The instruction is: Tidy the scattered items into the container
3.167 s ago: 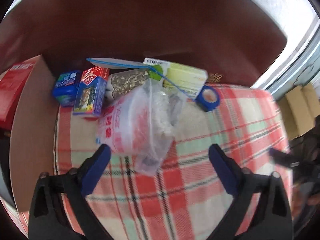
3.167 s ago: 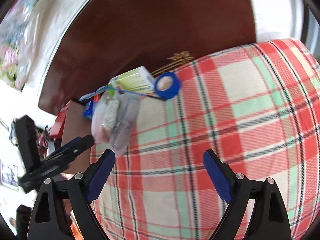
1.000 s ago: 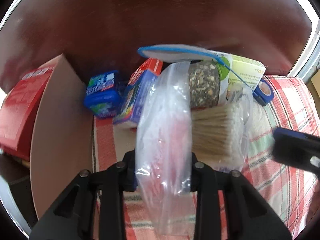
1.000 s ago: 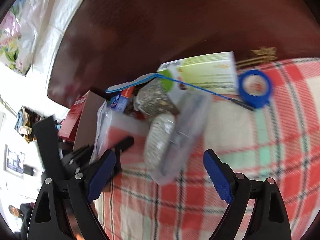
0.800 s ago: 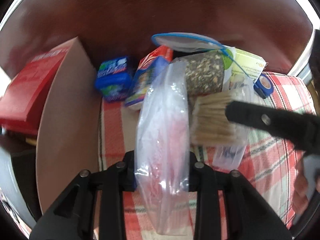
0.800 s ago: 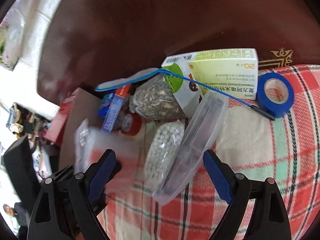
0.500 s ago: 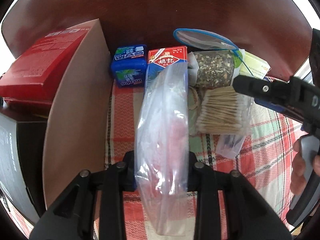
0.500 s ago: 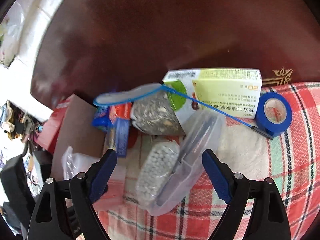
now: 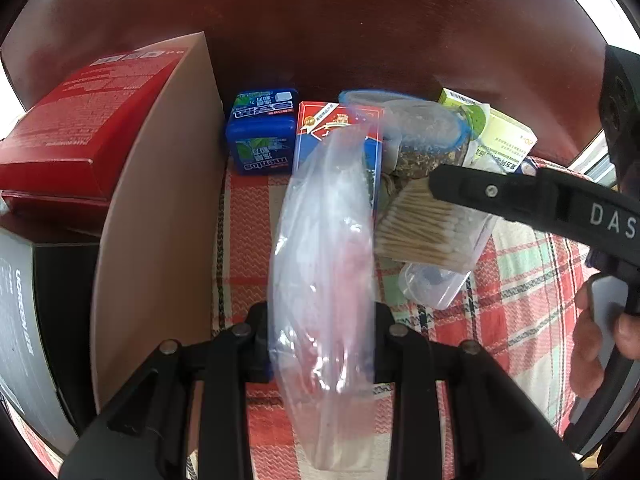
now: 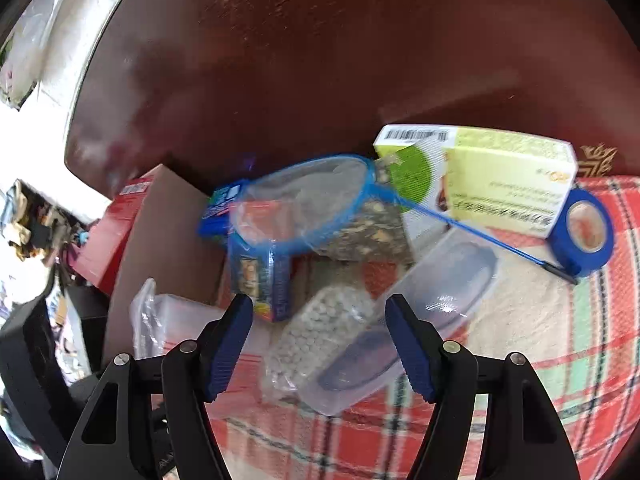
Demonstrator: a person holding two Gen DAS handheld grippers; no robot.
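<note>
Dark red-brown wood (image 9: 360,28) closed off the far side of the scene, and a red, green and white plaid cloth (image 9: 520,304) covered the surface in front of it. At the far left a brown cardboard flap (image 9: 160,200) stood up beside a red carton (image 9: 80,120), with a grey and black box (image 9: 24,300) nearer to me.

My left gripper (image 9: 322,344) had its jaws pressed together on a clear plastic bag (image 9: 324,248) showing pink inside; the bag stood up between them and blocked much of my view ahead. Beyond it, against the wood, sat a blue mints tin (image 9: 262,136) and, just right of that, a red and blue card box (image 9: 332,128). A blue-rimmed zip bag of dried bits (image 9: 424,140) leaned next in line, partly over a yellow-green medicine box (image 9: 504,140).

My right gripper (image 10: 320,340) held its jaws spread, not touching anything, with a bundle of cotton swabs (image 10: 320,332) between and just beyond them. In the left wrist view that gripper's black arm crossed over the swabs. A clear lidded tub (image 10: 432,304) lay tilted against the swabs on the right. Farther right, a roll of blue tape (image 10: 584,232) stood on edge next to the medicine box, and the zip bag's blue strip ran down towards it. I could not make out which of these boxes was the container.
</note>
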